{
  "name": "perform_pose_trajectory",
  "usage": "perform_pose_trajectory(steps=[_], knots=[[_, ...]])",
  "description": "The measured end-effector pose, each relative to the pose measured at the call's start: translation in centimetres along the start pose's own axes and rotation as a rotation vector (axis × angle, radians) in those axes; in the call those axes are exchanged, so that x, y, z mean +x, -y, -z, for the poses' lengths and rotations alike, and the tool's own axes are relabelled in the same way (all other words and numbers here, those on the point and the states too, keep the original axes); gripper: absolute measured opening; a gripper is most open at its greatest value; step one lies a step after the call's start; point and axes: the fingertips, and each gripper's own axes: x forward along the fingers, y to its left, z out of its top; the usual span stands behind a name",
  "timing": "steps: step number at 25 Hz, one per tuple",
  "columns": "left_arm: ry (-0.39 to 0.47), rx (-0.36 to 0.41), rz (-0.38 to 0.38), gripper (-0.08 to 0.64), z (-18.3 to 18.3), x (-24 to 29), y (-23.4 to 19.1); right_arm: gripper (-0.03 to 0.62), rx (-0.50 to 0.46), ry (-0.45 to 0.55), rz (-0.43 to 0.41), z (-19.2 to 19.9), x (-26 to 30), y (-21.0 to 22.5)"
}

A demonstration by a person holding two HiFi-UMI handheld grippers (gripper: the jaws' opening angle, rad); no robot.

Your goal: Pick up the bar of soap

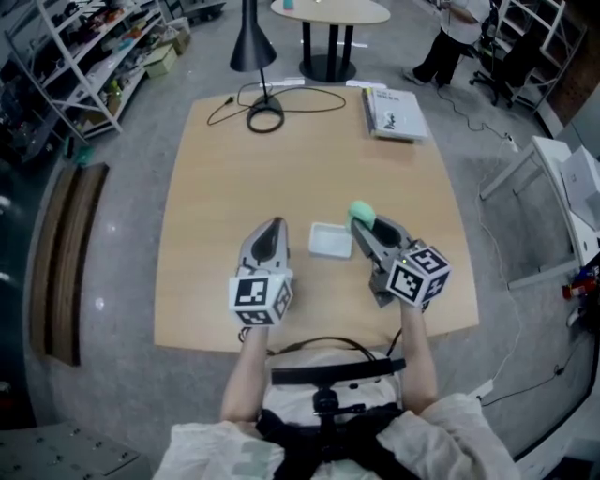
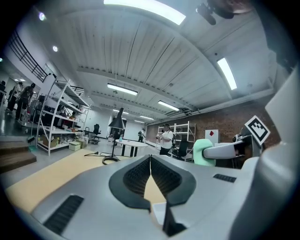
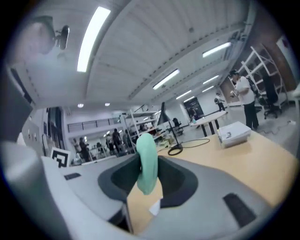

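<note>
- The bar of soap is mint green. It stands on its edge between the pads of the right gripper, which is clamped on it. I see it lifted off the table, just beside a small white dish.
- The left gripper has its jaws pressed together with nothing between them. It is near the dish, on the other side.
- The marker cube on the right gripper carries only black-and-white square patterns.
- A stack of white booklets lies at the far right corner of the table; its print is too small for me to read.
- A white sign with a red diamond hangs on the brick wall.
- A black lamp stands at the far edge, and its cable loops on the tabletop.
- Beyond the table there are a round table, shelves and a standing person.
</note>
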Motion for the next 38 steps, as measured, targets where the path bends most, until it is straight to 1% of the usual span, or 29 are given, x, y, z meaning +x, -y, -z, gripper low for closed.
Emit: perform_pose_trajectory(steps=[2, 4, 6, 8, 14, 19, 23, 27, 29, 31, 32, 34, 38], knots=[[0.004, -0.019, -0.004, 0.014, 0.1, -0.1, 0.0, 0.115, 0.075, 0.098, 0.02, -0.6, -1.1, 0.4], [0.002, -0.043, -0.006, 0.014, 0.4, -0.4, 0.0, 0.115, 0.148, 0.155, 0.051, -0.4, -2.1, 1.1], [-0.005, -0.064, 0.003, 0.014, 0.8, -0.8, 0.1, 0.115, 0.197, 0.164, 0.089, 0.4, -3.0, 1.8], [-0.007, -0.069, 0.011, 0.014, 0.9, -1.1, 0.3, 0.115, 0.215, 0.155, 0.113, 1.0, -3.7, 2.3], [0.005, -0.077, 0.001, 0.014, 1.2, -2.4, -0.5, 0.115, 0.262, 0.191, 0.103, 1.1, -4.6, 1.8], [0.001, -0.077, 0.014, 0.014, 1.6, -3.9, -0.9, 0.115, 0.255, 0.211, 0.126, 1.0, -5.5, 0.3], [0.023, -0.054, 0.017, 0.014, 1.2, -5.2, -1.2, 0.115, 0.249, 0.247, 0.11, 0.8, -6.0, -1.5], [0.032, -0.017, 0.027, 0.014, 0.8, -7.7, 0.2, 0.115, 0.257, 0.273, 0.086, 0.9, -7.7, -2.9], [0.034, -0.03, 0.024, 0.014, 0.8, -8.7, 0.8, 0.115, 0.25, 0.276, 0.059, 0.9, -8.7, -3.8], [0.042, -0.061, 0.031, 0.014, 0.9, -10.2, 2.1, 0.115, 0.232, 0.268, 0.041, 1.3, -10.6, -4.9], [0.048, -0.061, 0.031, 0.014, 1.0, -11.2, 2.9, 0.115, 0.222, 0.264, 0.034, 1.6, -11.9, -5.5], [0.059, -0.043, 0.018, 0.014, 1.0, -13.2, 4.8, 0.115, 0.202, 0.252, 0.027, 2.3, -14.7, -6.6], [0.078, -0.03, 0.001, 0.014, 1.3, -18.1, 9.1, 0.115, 0.183, 0.227, 0.023, 4.5, -21.3, -8.8]])
